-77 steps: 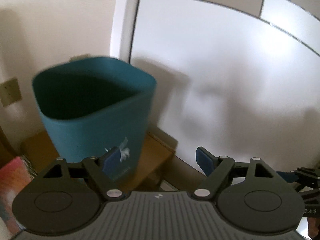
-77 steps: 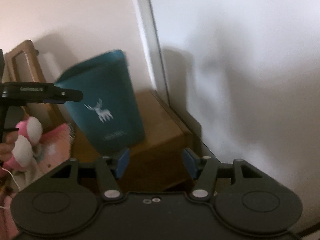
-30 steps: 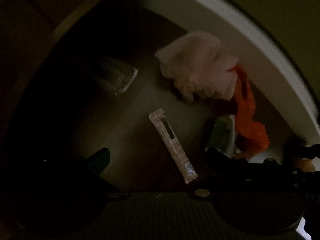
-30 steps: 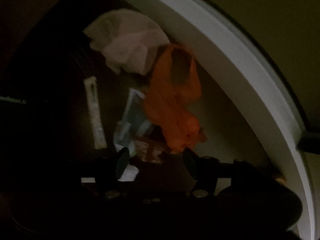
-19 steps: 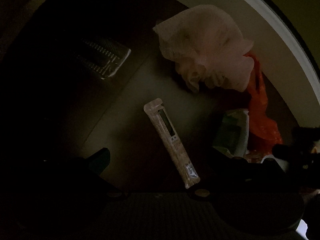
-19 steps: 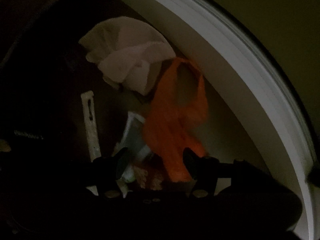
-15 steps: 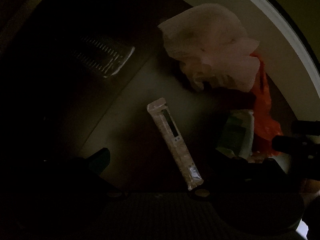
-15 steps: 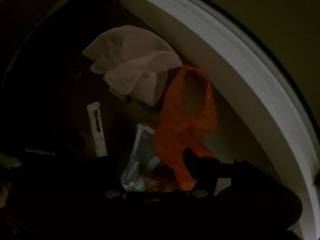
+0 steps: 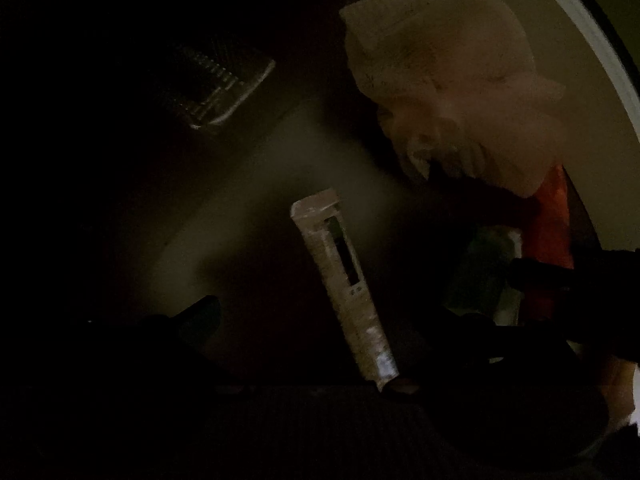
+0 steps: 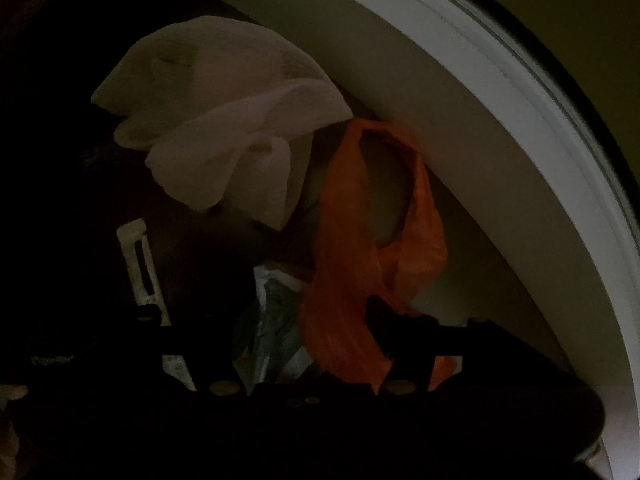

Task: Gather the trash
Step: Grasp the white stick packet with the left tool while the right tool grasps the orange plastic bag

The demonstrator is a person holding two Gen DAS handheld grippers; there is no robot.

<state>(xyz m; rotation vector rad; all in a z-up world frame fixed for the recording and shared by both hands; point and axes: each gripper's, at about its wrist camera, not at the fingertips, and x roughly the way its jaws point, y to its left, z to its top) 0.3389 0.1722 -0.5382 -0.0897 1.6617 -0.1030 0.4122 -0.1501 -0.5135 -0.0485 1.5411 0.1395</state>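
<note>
Both grippers now sit lower over the trash than a second ago, so grabbing looks close. The right gripper (image 10: 304, 312) has jaws apart around the crinkly orange bag (image 10: 360, 264). Left jaws: cannot tell. At twelve o'clock lies the soft, crumpled tissue (image 10: 224, 120), beside the white baseboard (image 10: 520, 92).

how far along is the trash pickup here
Nothing looks collected yet. The crumpled tissue, orange plastic bag, long wrapper and clear tray all lie loose. In hand: the right hand-held gripper, open, straddles the bag; the left hand-held gripper, open, straddles the wrapper. Left: grasping everything.
</note>
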